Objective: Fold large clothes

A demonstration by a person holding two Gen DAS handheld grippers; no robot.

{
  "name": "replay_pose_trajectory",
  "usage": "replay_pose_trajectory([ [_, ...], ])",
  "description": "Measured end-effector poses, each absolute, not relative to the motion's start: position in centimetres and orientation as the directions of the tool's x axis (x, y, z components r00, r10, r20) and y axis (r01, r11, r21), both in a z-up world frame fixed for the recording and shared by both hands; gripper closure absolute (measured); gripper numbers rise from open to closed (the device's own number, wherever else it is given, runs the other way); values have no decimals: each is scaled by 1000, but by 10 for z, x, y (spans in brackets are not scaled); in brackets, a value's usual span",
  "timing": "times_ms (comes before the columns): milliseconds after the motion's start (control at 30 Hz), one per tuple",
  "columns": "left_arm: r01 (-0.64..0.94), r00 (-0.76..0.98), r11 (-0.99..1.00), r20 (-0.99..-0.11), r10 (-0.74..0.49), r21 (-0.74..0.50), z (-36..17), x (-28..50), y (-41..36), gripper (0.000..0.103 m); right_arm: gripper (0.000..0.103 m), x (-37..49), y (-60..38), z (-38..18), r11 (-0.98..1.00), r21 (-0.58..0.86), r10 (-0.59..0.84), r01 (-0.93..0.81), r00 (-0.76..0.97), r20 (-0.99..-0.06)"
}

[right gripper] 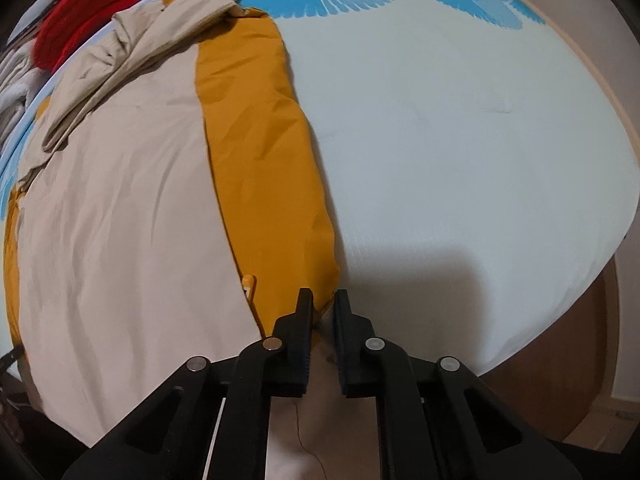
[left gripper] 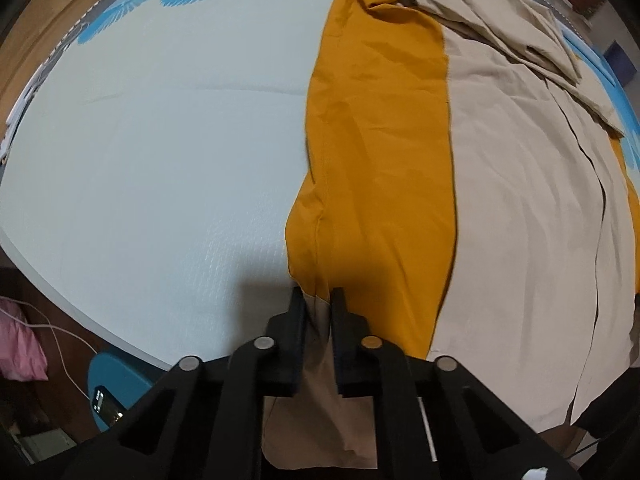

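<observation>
A large beige coat with a mustard-yellow lining (left gripper: 384, 168) lies spread on a pale blue mattress (left gripper: 160, 140). In the left wrist view its yellow folded edge runs up from my left gripper (left gripper: 318, 296), which is shut on the coat's near left hem, fabric pinched between the black fingers. In the right wrist view the coat (right gripper: 120, 208) fills the left side, with its yellow edge (right gripper: 264, 168) running down to my right gripper (right gripper: 322, 298). That gripper is shut on the near right hem corner. The collar (right gripper: 160, 28) lies crumpled at the far end.
A red knitted item (right gripper: 92, 8) and white folded cloth (right gripper: 16, 80) lie beyond the mattress's far left. A pink cloth (left gripper: 20, 344), a white cable and a blue stool (left gripper: 120, 384) stand below the mattress edge. Bare mattress (right gripper: 460, 152) stretches right of the coat.
</observation>
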State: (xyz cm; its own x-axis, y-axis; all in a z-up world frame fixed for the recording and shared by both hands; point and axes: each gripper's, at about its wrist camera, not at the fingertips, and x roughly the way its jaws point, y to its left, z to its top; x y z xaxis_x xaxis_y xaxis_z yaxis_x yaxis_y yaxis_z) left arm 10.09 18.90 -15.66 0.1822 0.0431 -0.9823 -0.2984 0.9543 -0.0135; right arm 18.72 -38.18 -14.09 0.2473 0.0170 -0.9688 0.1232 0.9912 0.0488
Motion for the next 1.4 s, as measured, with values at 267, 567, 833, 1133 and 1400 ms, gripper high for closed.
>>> replay_pose_trajectory([
  [267, -261, 263, 965, -964, 34, -37, -129, 99, 179, 100, 96, 174, -383, -105, 988, 112, 67, 111, 347, -936],
  [567, -115, 430, 976, -895, -121, -187, -31, 71, 161, 101, 98, 159, -383, -13, 959, 283, 240, 6, 511, -826],
  [833, -25, 468, 952, -846, -258, -304, 25, 43, 174, 101, 98, 128, -391, 50, 929, 365, 328, -54, 572, -752],
  [1133, 6, 458, 916, -813, -358, -400, 52, -5, 183, 101, 98, 52, -432, 85, 908, 417, 344, -25, 613, -712],
  [1400, -47, 446, 900, -815, -369, -433, 34, 71, 196, 101, 98, 105, -441, 83, 914, 406, 328, -14, 615, -717],
])
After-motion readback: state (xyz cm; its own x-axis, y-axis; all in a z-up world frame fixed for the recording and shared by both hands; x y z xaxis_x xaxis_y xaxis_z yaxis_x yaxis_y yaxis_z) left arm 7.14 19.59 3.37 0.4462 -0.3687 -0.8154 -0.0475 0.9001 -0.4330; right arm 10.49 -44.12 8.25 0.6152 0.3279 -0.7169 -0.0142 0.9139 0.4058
